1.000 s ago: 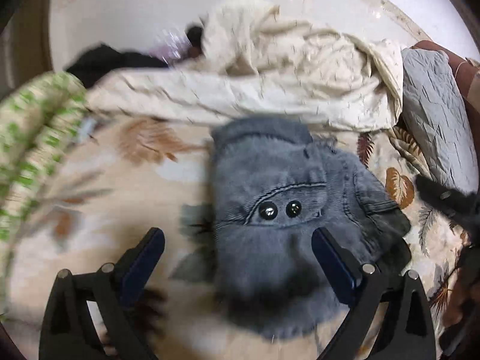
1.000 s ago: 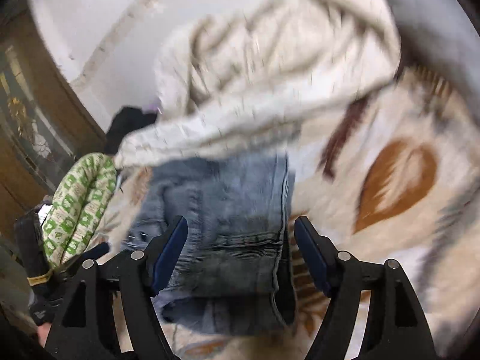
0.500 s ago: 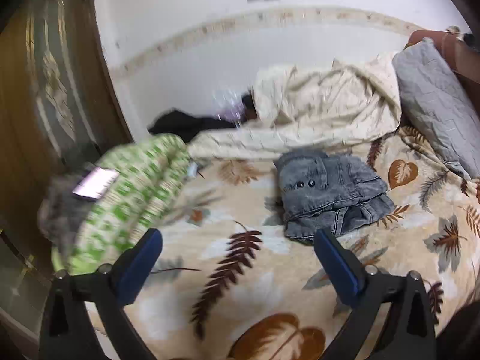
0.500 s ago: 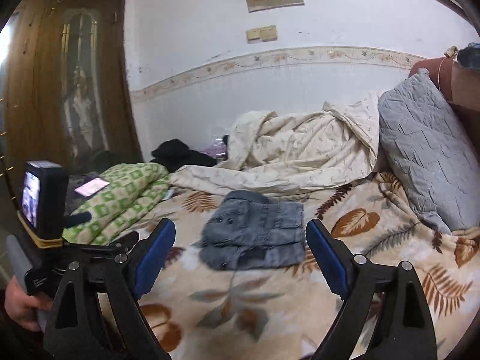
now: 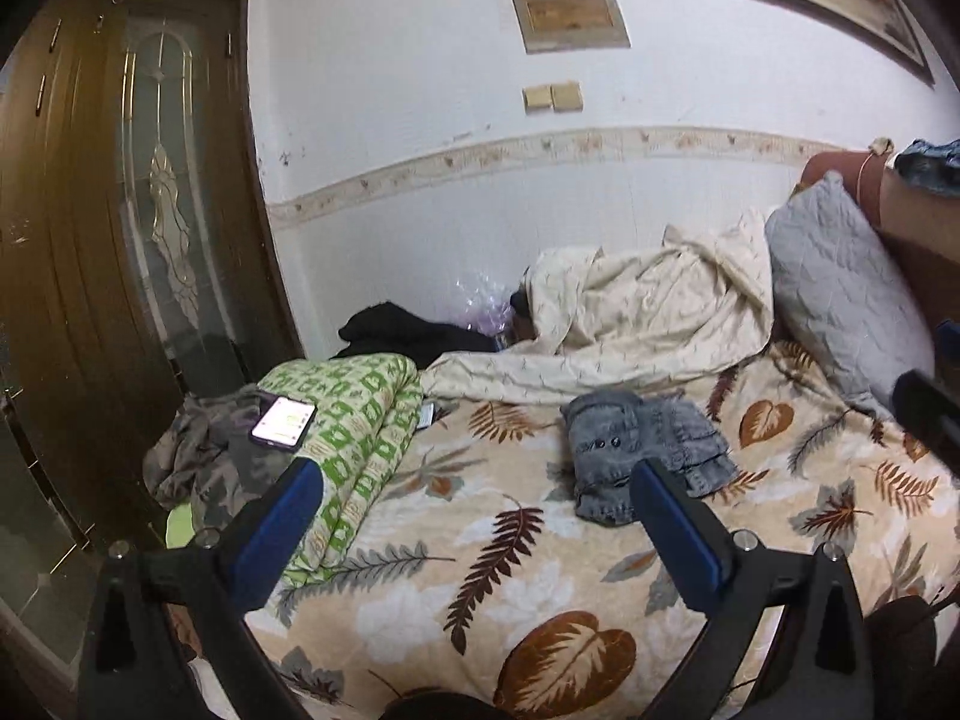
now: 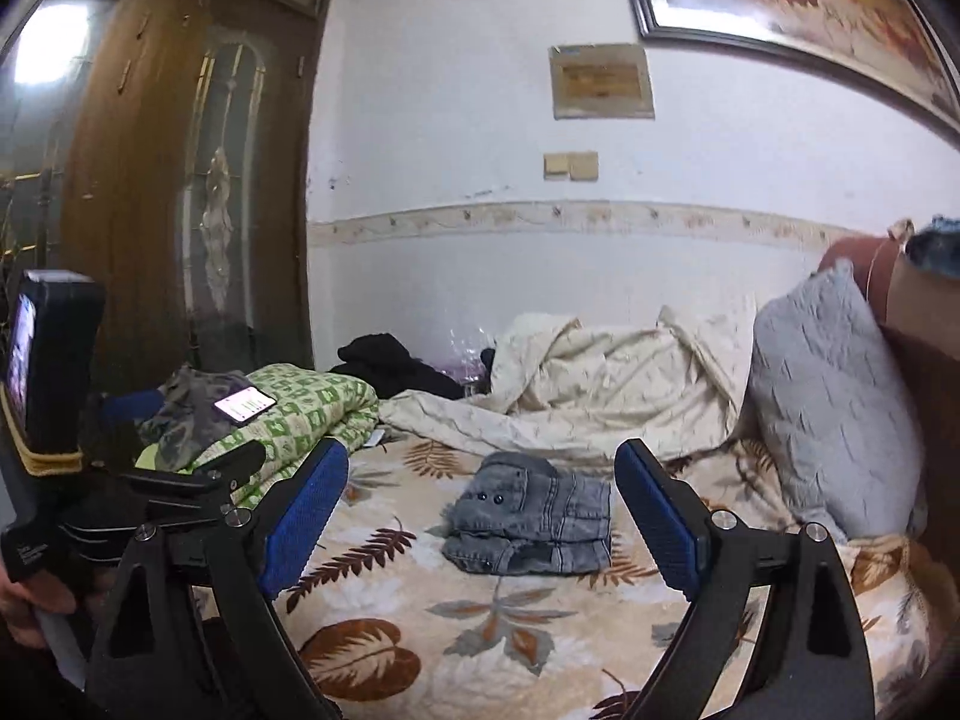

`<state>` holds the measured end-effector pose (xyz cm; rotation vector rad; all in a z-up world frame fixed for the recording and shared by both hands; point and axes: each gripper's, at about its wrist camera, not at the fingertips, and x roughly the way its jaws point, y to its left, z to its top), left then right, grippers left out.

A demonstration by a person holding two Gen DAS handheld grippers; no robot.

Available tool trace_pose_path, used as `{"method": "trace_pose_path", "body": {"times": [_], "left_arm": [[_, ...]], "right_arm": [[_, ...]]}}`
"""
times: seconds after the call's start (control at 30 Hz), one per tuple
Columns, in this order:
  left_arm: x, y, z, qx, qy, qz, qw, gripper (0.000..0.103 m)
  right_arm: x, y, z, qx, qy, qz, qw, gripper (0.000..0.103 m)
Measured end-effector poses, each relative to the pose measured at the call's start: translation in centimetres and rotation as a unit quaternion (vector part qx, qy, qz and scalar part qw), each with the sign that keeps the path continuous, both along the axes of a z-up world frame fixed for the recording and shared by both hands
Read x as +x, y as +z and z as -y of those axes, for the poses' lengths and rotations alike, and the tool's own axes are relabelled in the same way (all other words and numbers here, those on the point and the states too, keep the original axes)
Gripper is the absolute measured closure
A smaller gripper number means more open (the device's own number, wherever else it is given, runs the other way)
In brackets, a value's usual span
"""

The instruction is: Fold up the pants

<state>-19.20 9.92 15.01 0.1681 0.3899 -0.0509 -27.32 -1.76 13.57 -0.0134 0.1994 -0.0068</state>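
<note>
Item: grey denim pants, folded bundle on bed, twelve o'clock of both spread, empty tools; soft, weighty; best pinched at layered edges.

Both grippers: black triangular-frame arms w/ silver screws, blue textured pads; left one carries small screen.

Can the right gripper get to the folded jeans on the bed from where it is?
Probably yes. The right gripper is open and empty, and the folded jeans lie straight ahead on the leaf-print bedspread with nothing between. It is drawn well back, though, so it must travel forward and down first.
</note>
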Motion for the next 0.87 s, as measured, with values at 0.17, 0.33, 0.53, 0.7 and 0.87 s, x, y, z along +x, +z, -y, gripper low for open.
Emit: {"method": "trace_pose_path", "body": {"times": [0.17,0.33,0.53,0.7,0.87], "left_arm": [[-0.6,0.8,-1.2,-0.024,-0.003,0.001,0.9997,0.000],[-0.7,1.0,-1.9,-0.035,0.004,0.003,0.9994,0.000],[-0.6,0.6,-1.5,-0.035,-0.001,-0.006,0.9994,0.000],[-0.3,0.5,-1.2,-0.036,-0.006,-0.006,0.9993,0.000],[-0.2,0.4,-0.9,-0.038,-0.007,-0.005,0.9992,0.000]], "right_arm": [[0.1,0.2,-0.4,0.004,-0.005,-0.004,1.000,0.012],[0.2,-0.1,-0.8,-0.001,-0.009,-0.011,1.000,0.012],[0.9,-0.7,-1.0,0.000,-0.006,-0.027,1.000,0.012],[1.3,-1.1,-0.8,0.005,-0.006,-0.033,0.999,0.012],[1.6,-1.5,0.0,0.014,-0.010,-0.038,0.999,0.012]]}}
